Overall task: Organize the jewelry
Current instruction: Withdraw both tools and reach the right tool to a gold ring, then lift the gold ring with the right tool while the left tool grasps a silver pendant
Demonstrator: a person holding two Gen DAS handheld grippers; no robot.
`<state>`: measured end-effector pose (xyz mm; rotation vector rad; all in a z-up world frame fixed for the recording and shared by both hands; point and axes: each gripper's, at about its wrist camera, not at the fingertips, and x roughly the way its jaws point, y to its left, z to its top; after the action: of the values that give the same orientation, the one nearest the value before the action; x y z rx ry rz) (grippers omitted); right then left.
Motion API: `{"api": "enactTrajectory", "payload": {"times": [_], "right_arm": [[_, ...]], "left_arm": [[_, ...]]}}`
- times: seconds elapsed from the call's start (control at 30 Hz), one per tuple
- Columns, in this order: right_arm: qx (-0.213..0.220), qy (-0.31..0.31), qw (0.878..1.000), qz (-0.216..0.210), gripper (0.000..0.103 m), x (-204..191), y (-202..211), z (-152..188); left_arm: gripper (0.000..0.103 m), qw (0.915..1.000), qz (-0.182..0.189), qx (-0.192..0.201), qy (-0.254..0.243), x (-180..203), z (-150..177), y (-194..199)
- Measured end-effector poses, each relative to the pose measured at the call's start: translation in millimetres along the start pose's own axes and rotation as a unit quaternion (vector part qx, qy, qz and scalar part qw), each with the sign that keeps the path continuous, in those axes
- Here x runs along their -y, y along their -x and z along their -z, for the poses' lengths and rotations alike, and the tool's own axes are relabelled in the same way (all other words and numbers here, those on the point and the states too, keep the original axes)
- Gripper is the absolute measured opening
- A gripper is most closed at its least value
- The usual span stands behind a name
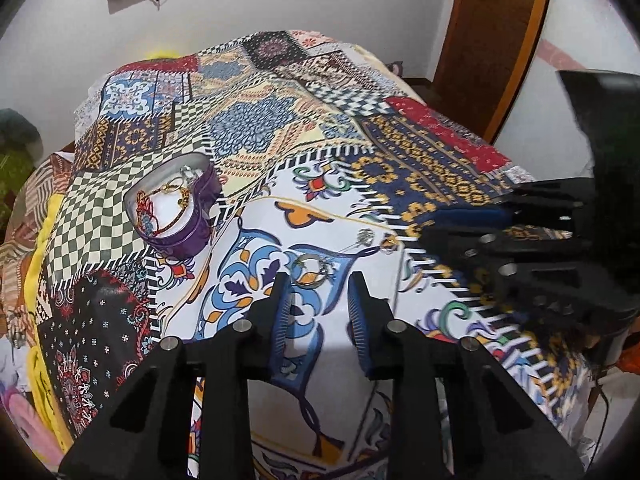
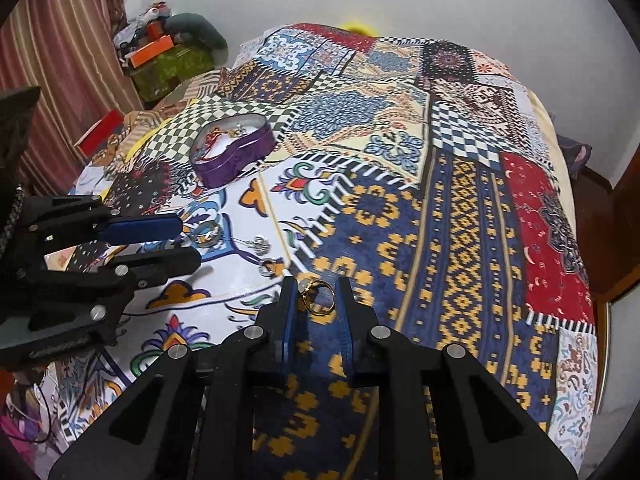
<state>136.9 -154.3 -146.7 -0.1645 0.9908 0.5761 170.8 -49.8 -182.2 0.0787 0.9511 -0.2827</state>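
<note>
Currently gold ring (image 2: 319,296) lies on bedspread (image 2: 460,216), between right gripper (image 2: 316,292) fingers, jaws apart, no grip. Left gripper (image 1: 318,286), also apart, sits just short of silver ring (image 1: 313,270). Purple tin (image 2: 236,148) farther off.

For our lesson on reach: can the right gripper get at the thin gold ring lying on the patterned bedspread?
Probably yes. The thin gold ring lies flat on the patterned bedspread right at the tips of the right gripper, whose jaws stand apart on either side. Nothing lies between; the left gripper is off to the side.
</note>
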Motion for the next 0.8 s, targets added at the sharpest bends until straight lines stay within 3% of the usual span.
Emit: {"api": "enactTrajectory", "payload": {"times": [0.23,0.8], "right_arm": [[0.007,-0.018,1.0,0.0,0.017,15.6,7.7,2.6],[0.026,-0.045,0.999,-0.016,0.017,34.2,19.4,5.1]], "left_arm": [[0.029,0.9999,0.006,-0.003,0.012,-5.5,-1.9,-7.5],[0.029,0.9981,0.01,0.016,-0.058,32.4,-29.0,-8.6]]}}
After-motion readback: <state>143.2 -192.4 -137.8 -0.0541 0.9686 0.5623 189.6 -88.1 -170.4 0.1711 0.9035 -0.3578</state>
